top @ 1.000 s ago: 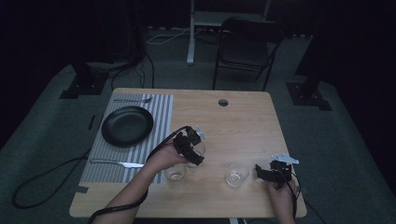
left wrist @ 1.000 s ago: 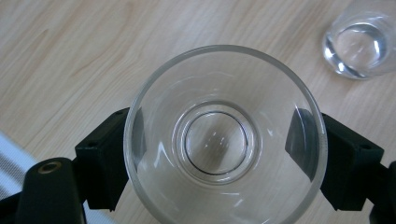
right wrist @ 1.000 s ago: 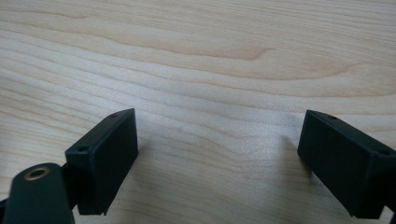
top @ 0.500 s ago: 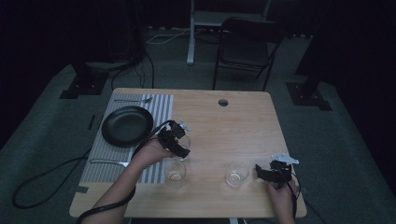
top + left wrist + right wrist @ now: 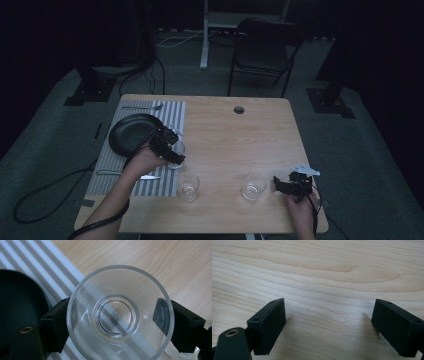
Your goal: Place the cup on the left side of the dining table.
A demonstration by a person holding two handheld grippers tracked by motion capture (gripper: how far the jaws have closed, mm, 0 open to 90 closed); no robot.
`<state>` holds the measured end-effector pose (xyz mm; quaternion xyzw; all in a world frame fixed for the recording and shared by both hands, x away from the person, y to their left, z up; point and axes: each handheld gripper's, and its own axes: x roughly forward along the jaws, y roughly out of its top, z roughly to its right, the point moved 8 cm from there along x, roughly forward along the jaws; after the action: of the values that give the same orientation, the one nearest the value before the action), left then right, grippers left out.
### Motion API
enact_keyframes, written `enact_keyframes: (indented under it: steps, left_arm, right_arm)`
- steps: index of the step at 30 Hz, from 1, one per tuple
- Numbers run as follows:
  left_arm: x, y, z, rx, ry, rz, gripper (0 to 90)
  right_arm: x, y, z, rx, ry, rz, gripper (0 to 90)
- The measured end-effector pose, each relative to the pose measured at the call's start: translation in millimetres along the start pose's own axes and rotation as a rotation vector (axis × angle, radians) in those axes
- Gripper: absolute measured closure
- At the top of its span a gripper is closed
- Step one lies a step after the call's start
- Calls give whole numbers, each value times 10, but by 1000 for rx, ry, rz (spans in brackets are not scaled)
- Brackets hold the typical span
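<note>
Wooden table (image 5: 235, 145) is bearing everything, with a striped placemat (image 5: 177, 112) lying along its left side. On the mat a black plate (image 5: 127, 132) is sitting with nothing on it, a fork (image 5: 142, 107) is lying at its far edge and a knife (image 5: 145, 177) near the front.

Just right of the plate, the left gripper (image 5: 172, 150) is holding a clear glass (image 5: 177, 148) over the mat's right edge. In the left gripper view this glass (image 5: 120, 315) is empty, seen from straight above, and the two black jaws are pinching it, one pressing each side of its wall, with the stripes and the plate's rim showing beneath.

Two more clear glasses are standing on bare wood near the front: one (image 5: 189, 186) beside the mat's right edge, another (image 5: 253, 186) further right. Both are looking empty.

Right of that second glass, the right gripper (image 5: 281, 185) is resting low at the table's near right corner. Its jaws are standing spread wide apart, with only wood grain between them in the right gripper view (image 5: 329, 325).
</note>
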<state>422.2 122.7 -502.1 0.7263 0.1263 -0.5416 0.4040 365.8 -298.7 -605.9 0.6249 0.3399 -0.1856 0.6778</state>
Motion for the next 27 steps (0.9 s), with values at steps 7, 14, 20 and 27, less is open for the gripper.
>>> enact_keyframes:
  steps: [7, 14, 20, 27]
  left_arm:
    - [8, -123, -157, -37, 22, -14, 180]
    - [55, -230, -270, -74, 27, -20, 180]
    - [128, -316, -380, -124, 27, -28, 180]
    - [213, -373, -415, -147, 35, -19, 180]
  right_arm:
    - [0, 0, 1, 0, -1, 0, 119]
    - [0, 0, 0, 1, 0, 0, 119]
    - [0, 0, 0, 1, 0, 0, 119]
    - [0, 0, 1, 0, -1, 1, 119]
